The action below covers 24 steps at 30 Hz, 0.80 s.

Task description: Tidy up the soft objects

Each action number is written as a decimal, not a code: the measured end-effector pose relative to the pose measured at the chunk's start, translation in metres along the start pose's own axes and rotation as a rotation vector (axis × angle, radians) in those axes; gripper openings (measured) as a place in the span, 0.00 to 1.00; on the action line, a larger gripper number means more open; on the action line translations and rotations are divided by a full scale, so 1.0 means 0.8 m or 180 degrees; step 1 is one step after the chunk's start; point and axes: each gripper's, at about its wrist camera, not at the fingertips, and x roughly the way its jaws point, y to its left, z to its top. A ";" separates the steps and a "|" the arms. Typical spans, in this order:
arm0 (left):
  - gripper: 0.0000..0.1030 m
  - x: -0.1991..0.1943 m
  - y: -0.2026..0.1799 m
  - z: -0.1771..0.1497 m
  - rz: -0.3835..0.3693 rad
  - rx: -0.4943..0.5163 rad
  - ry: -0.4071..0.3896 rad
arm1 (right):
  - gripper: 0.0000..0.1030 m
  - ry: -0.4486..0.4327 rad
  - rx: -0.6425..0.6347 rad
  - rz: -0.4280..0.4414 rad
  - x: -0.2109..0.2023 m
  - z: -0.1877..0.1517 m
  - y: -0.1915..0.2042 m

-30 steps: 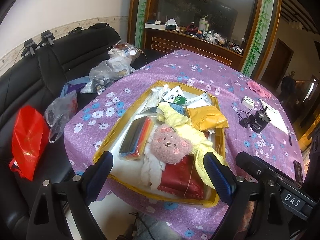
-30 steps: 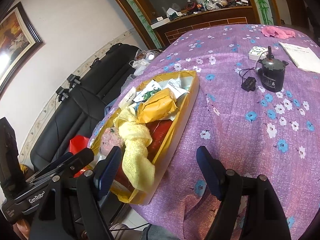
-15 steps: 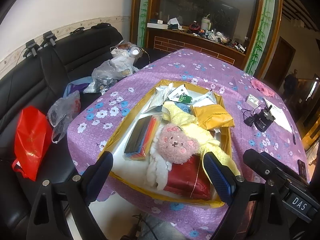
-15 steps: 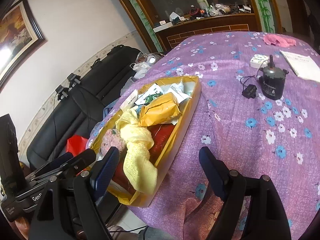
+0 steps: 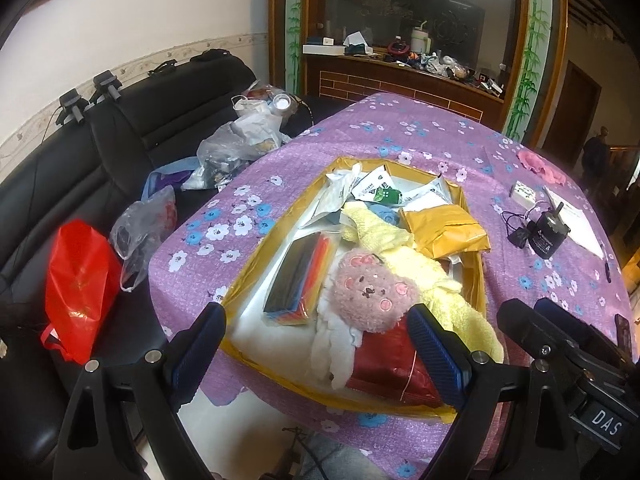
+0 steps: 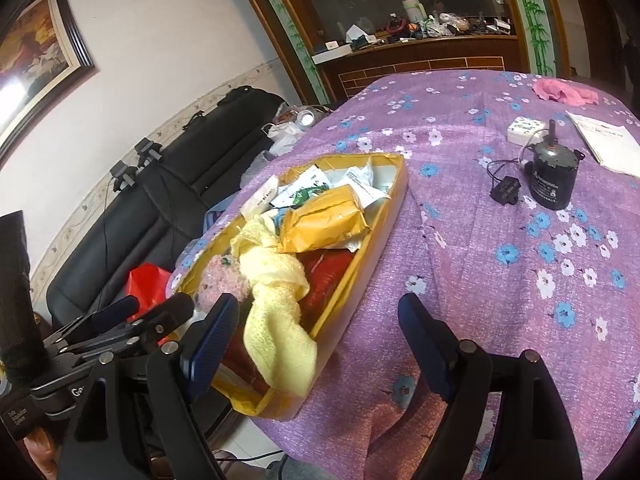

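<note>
A yellow cardboard tray [image 5: 248, 280] sits on the purple flowered tablecloth, full of soft things. In it lie a pink plush bear [image 5: 370, 292], a yellow towel [image 5: 432, 276], a white fluffy cloth [image 5: 332, 344], a red pouch [image 5: 388, 364], a yellow padded envelope [image 5: 444, 232] and a rainbow-edged pack [image 5: 300, 276]. My left gripper [image 5: 316, 356] hovers open over the tray's near end, touching nothing. My right gripper [image 6: 320, 344] is open beside the tray rim [image 6: 376, 232], where the yellow towel [image 6: 276, 300] droops over the edge; its pads touch nothing.
A black sofa [image 5: 100, 168] to the left holds a red bag [image 5: 80, 292] and plastic bags [image 5: 236, 144]. On the cloth to the right stand a black cylinder with a cable [image 6: 554, 180], a white box [image 6: 526, 128], papers [image 6: 604, 144] and a pink cloth [image 6: 564, 92].
The right gripper's jaws have spread slightly wider. Both views shifted only a little, and nothing in the tray has moved.
</note>
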 end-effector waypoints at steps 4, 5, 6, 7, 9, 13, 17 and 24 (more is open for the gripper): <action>0.91 0.001 0.000 0.001 0.0005 0.0015 -0.0002 | 0.79 -0.0043 -0.0066 -0.0042 -0.002 0.002 0.005; 0.91 0.001 0.001 0.001 0.0004 0.0005 -0.0010 | 0.79 -0.0046 -0.0080 -0.0052 -0.002 0.002 0.006; 0.91 0.002 0.002 0.002 0.0002 -0.0005 -0.0012 | 0.79 -0.0045 -0.0095 -0.0059 -0.002 0.002 0.007; 0.91 0.003 0.003 0.003 0.0002 -0.0014 -0.0006 | 0.79 -0.0043 -0.0114 -0.0071 -0.001 0.002 0.008; 0.91 0.004 0.003 0.005 0.0010 -0.0021 -0.0006 | 0.79 -0.0049 -0.0155 -0.0104 -0.001 0.002 0.011; 0.91 0.005 0.004 0.006 0.0027 -0.0032 -0.0016 | 0.79 -0.0056 -0.0224 -0.0139 -0.001 0.001 0.015; 0.91 0.006 0.005 0.007 0.0035 -0.0028 -0.0022 | 0.79 -0.0057 -0.0247 -0.0149 0.000 0.001 0.016; 0.91 0.005 0.004 0.008 0.0051 -0.0019 -0.0038 | 0.79 -0.0067 -0.0265 -0.0159 -0.001 0.000 0.017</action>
